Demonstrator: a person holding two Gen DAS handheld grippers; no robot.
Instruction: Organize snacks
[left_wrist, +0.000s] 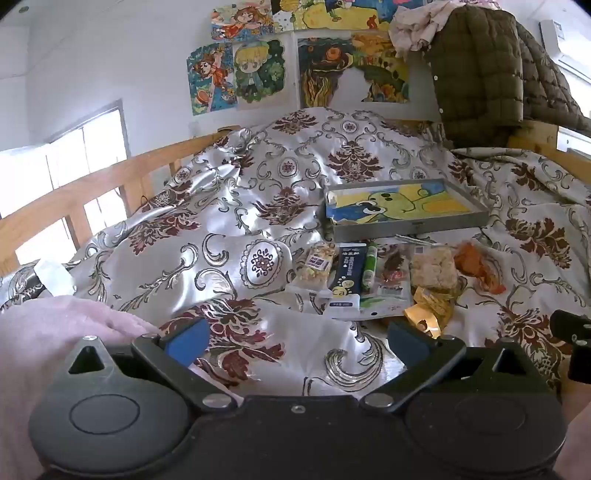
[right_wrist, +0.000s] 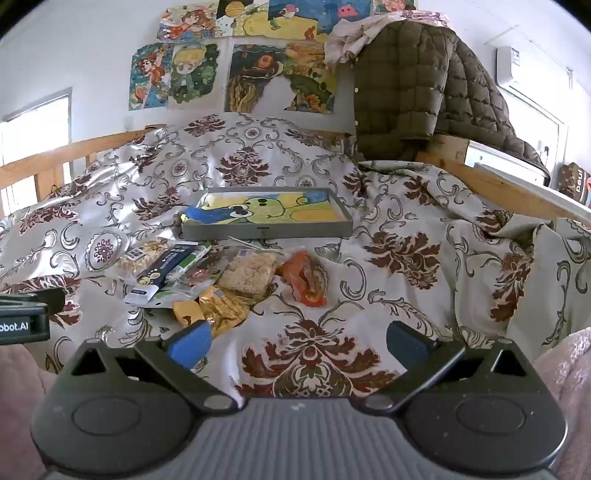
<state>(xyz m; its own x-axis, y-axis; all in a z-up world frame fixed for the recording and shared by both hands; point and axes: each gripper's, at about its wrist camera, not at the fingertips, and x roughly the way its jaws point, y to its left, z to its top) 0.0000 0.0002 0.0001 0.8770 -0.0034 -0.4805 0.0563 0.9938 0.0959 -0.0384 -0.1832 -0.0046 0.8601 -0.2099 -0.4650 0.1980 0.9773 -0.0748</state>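
1. I am holding both tools low over the patterned bedspread (right_wrist: 406, 258), nosing gently downward. The left gripper (left_wrist: 295, 341) is standing spread wide with nothing between its blue pads, and the right gripper (right_wrist: 297, 341) is spread just as wide, also carrying nothing.
2. The snacks (right_wrist: 229, 277) are lying in a loose, overlapping pile on the bedspread, just in front of the grey tray (right_wrist: 266, 233), which is sitting flat with a cartoon picture lining its bottom and no snack inside it.
3. I am judging the step in hand to be the first pick, and the tray the likely place for the snacks.
4. For the right gripper, the orange packet (right_wrist: 304, 277) is lying at the pile's right edge, apart from the others, so I am favouring it first.
5. For the left gripper, the dark blue pack (left_wrist: 347, 277) is lying lengthwise toward me on top, so I would be closing across its narrow width.
6. I am minding the soft, slippery cloth: coming down shallow, so the pads are not snagging the bedspread folds.
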